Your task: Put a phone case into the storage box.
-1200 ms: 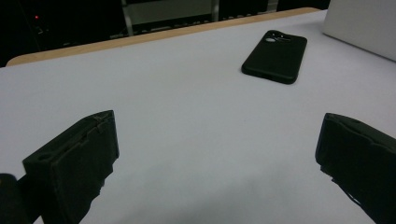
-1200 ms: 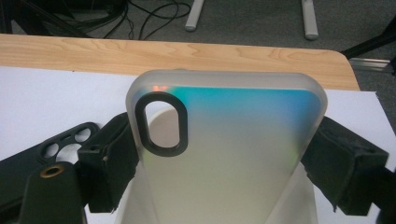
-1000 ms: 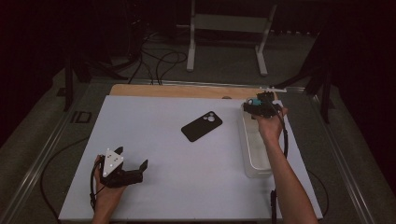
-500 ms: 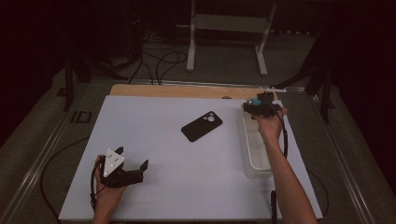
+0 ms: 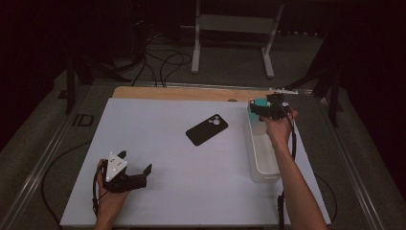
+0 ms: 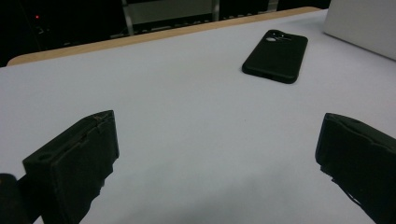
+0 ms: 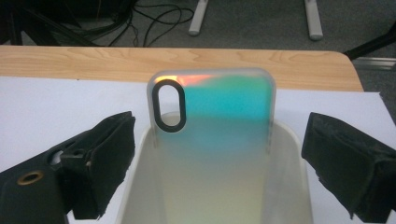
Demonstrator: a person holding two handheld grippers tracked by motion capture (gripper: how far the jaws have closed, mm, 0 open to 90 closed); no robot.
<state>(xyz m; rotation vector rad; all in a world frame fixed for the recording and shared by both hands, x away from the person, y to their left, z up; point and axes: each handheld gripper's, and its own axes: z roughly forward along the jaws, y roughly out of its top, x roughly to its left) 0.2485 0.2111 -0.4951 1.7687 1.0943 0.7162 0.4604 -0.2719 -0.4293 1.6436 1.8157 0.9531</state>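
From the high view I see my right gripper (image 5: 255, 108) over the far end of a long white plastic bin (image 5: 262, 158) that lies near the table's right edge, its long axis running from my side toward the far side. A patch of teal, the iridescent phone case (image 5: 261, 103), shows just at the gripper's tip. My left gripper (image 5: 135, 168) rests near the front left corner of the white table (image 5: 158, 158), jaws spread wide with nothing between them. A black phone case (image 5: 206, 129) lies flat near the middle of the table, well apart from both grippers, set diagonally with its camera cutout toward the far right.

In the left gripper view, the two black jaws stand far apart over bare table surface, holding nothing. The black phone case (image 6: 276, 56) lies ahead and to the right, camera end pointing away from me, and a corner of the bin (image 6: 362, 23) shows at the upper right.

In the right gripper view, the iridescent phone case (image 7: 212, 140) stands on end in the bin (image 7: 289, 154), leaning against its far wall, long axis running up and away from me. Its oval camera cutout is at the top left, so the camera end points upward; the top edge rises above the bin's rim. The right gripper's (image 7: 217, 163) jaws have just been opening and now stand wide on either side of the case, clear gaps on both sides, pads not touching it.
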